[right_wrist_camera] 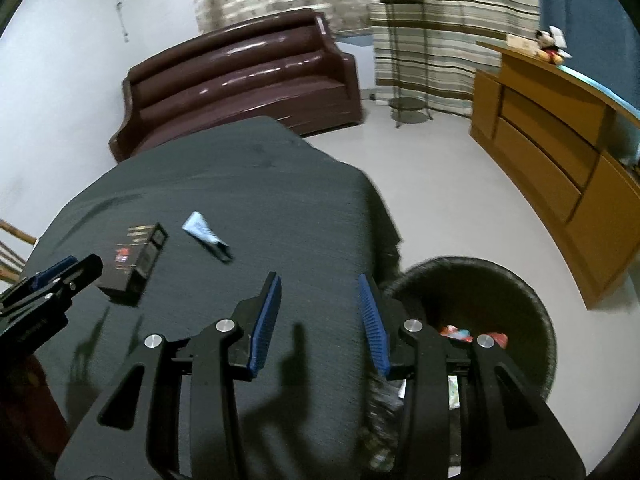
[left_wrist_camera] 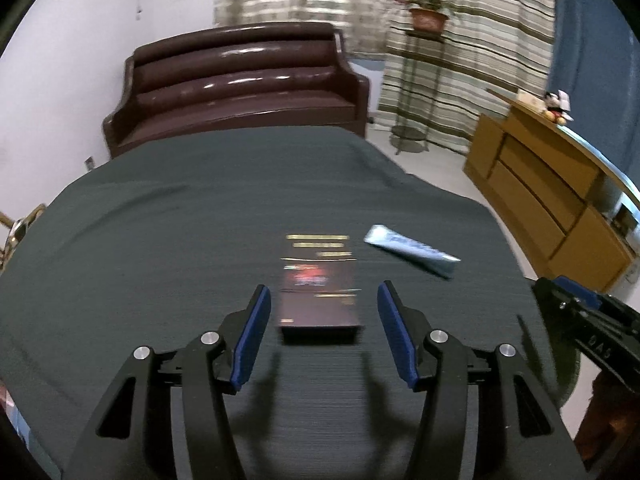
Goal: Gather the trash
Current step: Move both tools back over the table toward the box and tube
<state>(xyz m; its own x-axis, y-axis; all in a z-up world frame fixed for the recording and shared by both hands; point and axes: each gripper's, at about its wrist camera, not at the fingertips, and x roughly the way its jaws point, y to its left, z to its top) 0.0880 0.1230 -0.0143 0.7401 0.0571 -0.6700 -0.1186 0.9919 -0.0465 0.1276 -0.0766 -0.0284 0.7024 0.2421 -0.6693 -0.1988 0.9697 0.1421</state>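
Observation:
A dark box [left_wrist_camera: 320,284] with gold and red print lies on the grey-clothed table [left_wrist_camera: 160,240]. My left gripper [left_wrist_camera: 324,292] hovers over the box's near end, open, its blue pads apart from the box. A white and blue tube [left_wrist_camera: 412,250] lies just right of the box. In the right wrist view the box [right_wrist_camera: 136,260] and tube [right_wrist_camera: 206,234] sit far left, with the left gripper [right_wrist_camera: 60,276] beside the box. My right gripper [right_wrist_camera: 320,280] is open over the table's right edge with nothing between its fingers. A dark round bin [right_wrist_camera: 540,308] stands on the floor below it, wrappers [right_wrist_camera: 456,332] inside.
A brown leather sofa [left_wrist_camera: 240,88] stands beyond the table's far end. A wooden cabinet [right_wrist_camera: 560,152] runs along the right wall with a soft toy on top. A metal stand with a potted plant [left_wrist_camera: 428,18] is by the striped curtain. The right gripper [left_wrist_camera: 580,300] shows at the right edge.

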